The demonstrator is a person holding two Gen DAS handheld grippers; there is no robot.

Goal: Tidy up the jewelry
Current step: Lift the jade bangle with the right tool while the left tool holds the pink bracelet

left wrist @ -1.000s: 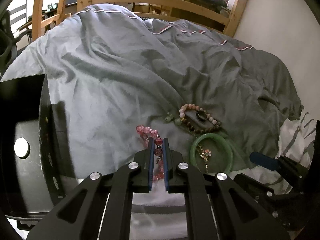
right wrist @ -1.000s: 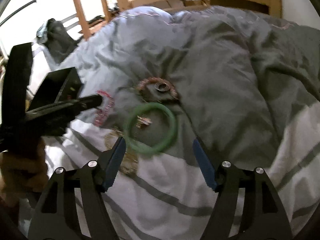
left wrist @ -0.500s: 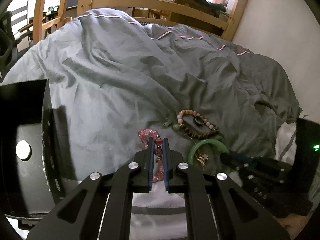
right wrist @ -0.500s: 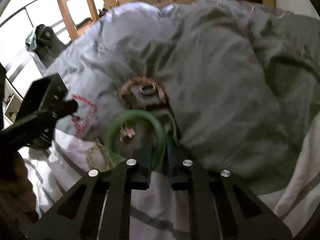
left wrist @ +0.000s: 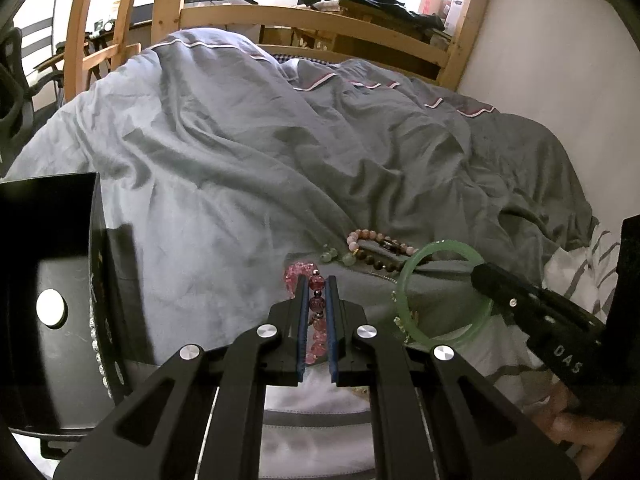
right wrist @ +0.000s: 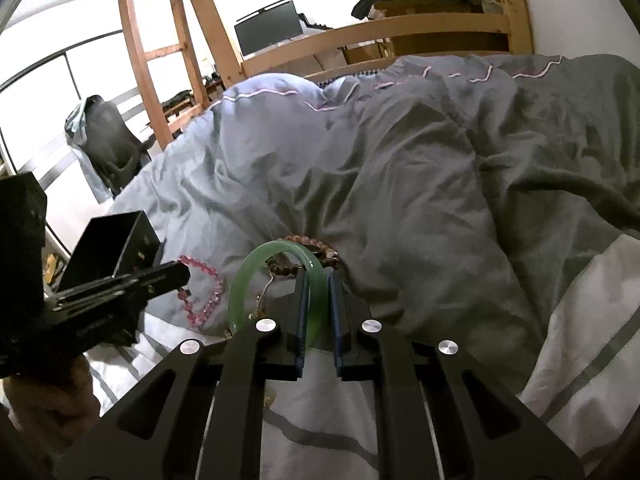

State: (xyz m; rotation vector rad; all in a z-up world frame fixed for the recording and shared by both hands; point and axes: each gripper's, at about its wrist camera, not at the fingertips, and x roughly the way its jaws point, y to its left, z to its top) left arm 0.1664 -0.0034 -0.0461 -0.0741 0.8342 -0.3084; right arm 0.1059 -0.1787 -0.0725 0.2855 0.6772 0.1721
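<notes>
My left gripper (left wrist: 317,286) is shut on a pink bead bracelet (left wrist: 314,312), which also shows hanging from it in the right wrist view (right wrist: 204,294). My right gripper (right wrist: 318,280) is shut on the rim of a green jade bangle (right wrist: 276,276) and holds it tilted up off the grey duvet; the bangle also shows in the left wrist view (left wrist: 440,292). A pale pink bead bracelet (left wrist: 376,238) and a brown bead bracelet (left wrist: 380,264) lie on the duvet behind it. A black jewelry box (left wrist: 48,300) stands open at the left.
Small green bead earrings (left wrist: 332,256) lie by the bracelets. A thin gold chain (right wrist: 260,300) lies under the bangle. The rumpled grey duvet (left wrist: 280,152) covers the bed, a white striped sheet (right wrist: 580,320) lies at the near right, and the wooden bed frame (left wrist: 320,24) runs behind.
My right gripper moved in, closed on the green bangle and lifted it off the duvet. My left gripper stayed shut on the pink bracelet and rose slightly.
</notes>
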